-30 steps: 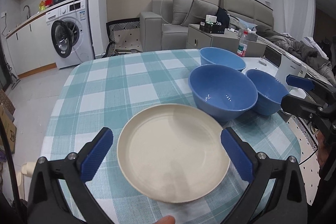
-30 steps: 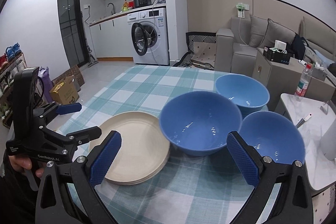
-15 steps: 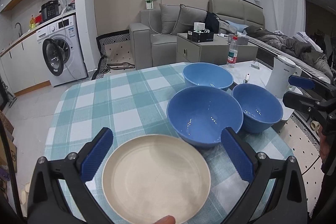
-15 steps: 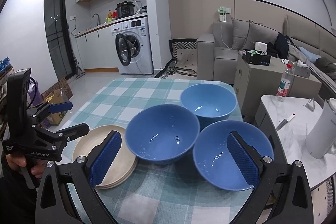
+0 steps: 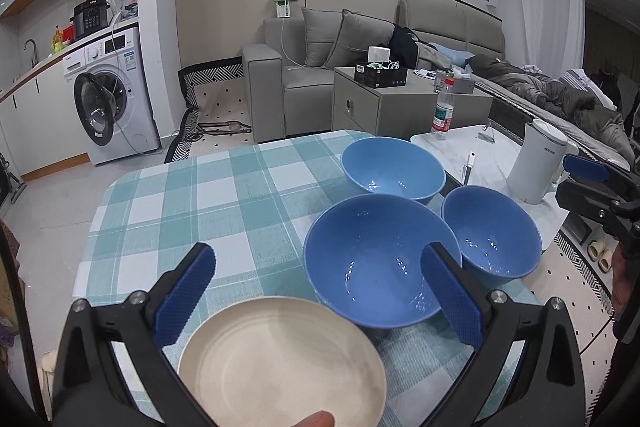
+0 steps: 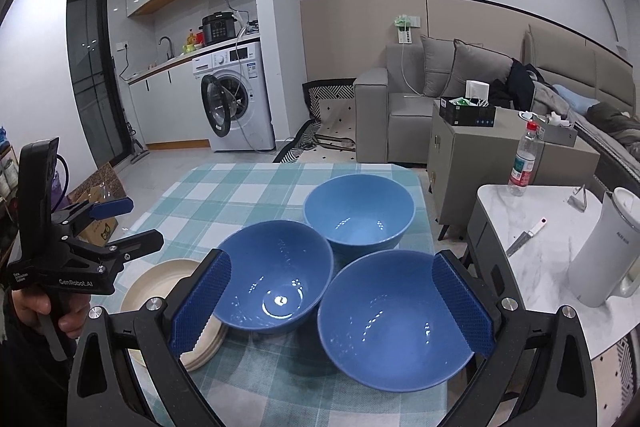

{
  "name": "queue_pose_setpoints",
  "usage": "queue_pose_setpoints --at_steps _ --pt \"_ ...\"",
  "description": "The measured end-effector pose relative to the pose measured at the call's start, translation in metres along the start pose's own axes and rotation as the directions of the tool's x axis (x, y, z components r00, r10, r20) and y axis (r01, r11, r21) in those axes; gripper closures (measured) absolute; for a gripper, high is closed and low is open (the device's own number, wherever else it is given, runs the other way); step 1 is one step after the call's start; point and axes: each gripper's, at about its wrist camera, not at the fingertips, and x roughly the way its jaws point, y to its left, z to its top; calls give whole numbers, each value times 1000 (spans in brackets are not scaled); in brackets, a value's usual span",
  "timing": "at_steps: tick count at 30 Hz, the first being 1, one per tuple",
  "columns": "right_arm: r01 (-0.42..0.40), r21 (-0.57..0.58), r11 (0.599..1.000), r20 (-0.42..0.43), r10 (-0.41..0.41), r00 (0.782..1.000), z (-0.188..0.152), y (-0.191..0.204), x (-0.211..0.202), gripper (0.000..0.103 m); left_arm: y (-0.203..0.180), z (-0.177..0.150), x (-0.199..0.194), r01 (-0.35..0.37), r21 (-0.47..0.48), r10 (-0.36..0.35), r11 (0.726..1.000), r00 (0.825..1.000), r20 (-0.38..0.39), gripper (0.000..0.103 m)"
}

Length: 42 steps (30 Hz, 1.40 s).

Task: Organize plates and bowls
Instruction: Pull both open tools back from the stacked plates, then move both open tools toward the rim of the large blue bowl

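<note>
The checked table [image 6: 256,187] carried three blue bowls, with a stack of cream plates [image 6: 160,279] at near left. The largest bowl [image 6: 394,315] sat between the right claw's [image 6: 330,303] wide-spread fingers, untouched. The left claw [image 5: 316,297] hung wide above the plates. Nesting probably calls for pinching one rim squarely, lifting level.

Your surface [image 5: 192,199] lies bare at far left; three blue bowls [image 6: 276,283] crowd the right, touching, with cream plates [image 6: 160,281] just beside.
</note>
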Motion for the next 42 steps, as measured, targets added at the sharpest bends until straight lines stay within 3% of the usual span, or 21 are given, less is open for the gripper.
queue_pose_setpoints --at_steps 42 --pt "115 62 991 -150 -104 983 45 -62 129 1 12 56 119 -8 0 8 1000 994 -108 0"
